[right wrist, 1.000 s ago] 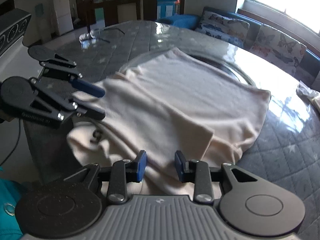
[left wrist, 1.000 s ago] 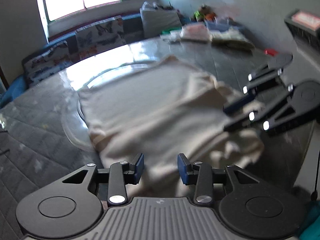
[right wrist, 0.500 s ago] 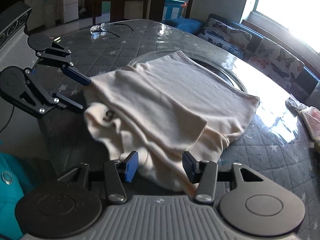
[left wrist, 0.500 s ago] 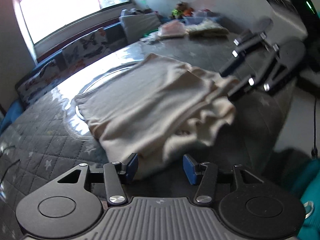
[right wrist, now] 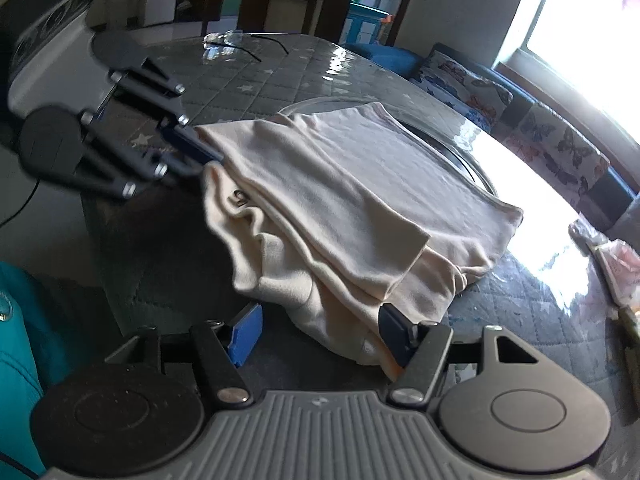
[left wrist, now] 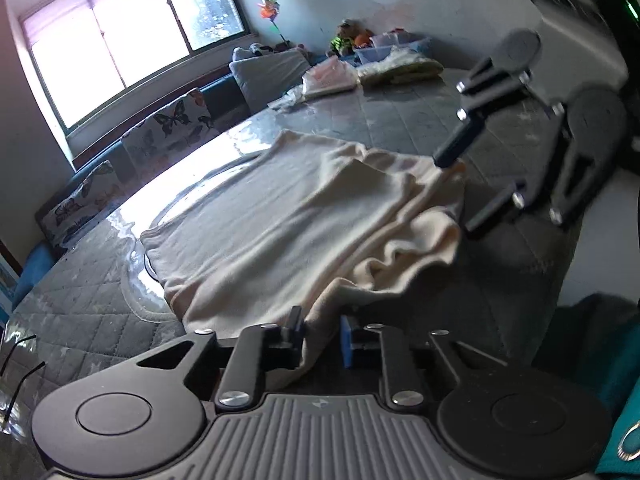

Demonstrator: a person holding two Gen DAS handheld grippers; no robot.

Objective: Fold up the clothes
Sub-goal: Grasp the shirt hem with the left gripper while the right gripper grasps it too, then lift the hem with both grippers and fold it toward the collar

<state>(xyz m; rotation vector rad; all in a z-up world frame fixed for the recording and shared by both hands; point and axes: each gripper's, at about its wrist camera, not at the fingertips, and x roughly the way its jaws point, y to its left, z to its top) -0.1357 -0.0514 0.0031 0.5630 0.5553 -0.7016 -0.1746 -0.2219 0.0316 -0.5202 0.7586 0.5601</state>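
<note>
A cream garment [left wrist: 280, 208] [right wrist: 360, 168] lies folded over on the grey quilted table [left wrist: 400, 112] [right wrist: 256, 80], and its near edge is bunched at the table's rim. My left gripper [left wrist: 320, 332] [right wrist: 202, 162] is closing, with a fold of the garment's edge pinched between its pads. My right gripper [right wrist: 320, 332] [left wrist: 456, 196] is opening wide at the garment's other near corner. Cloth lies between its fingers against the right one, and the pads do not press on it.
A glass turntable rim [right wrist: 460, 148] shows under the garment. Folded clothes [left wrist: 400, 66] lie at the table's far end. A sofa with butterfly cushions [left wrist: 168, 128] runs along the window. A black cable [right wrist: 256, 46] lies on the table. Teal fabric [right wrist: 16, 340] hangs below the near edge.
The left jaws have narrowed onto the garment's edge. The right jaws have spread wide. Both grippers drew back toward the table's rim, and the garment's near edge bunched up there.
</note>
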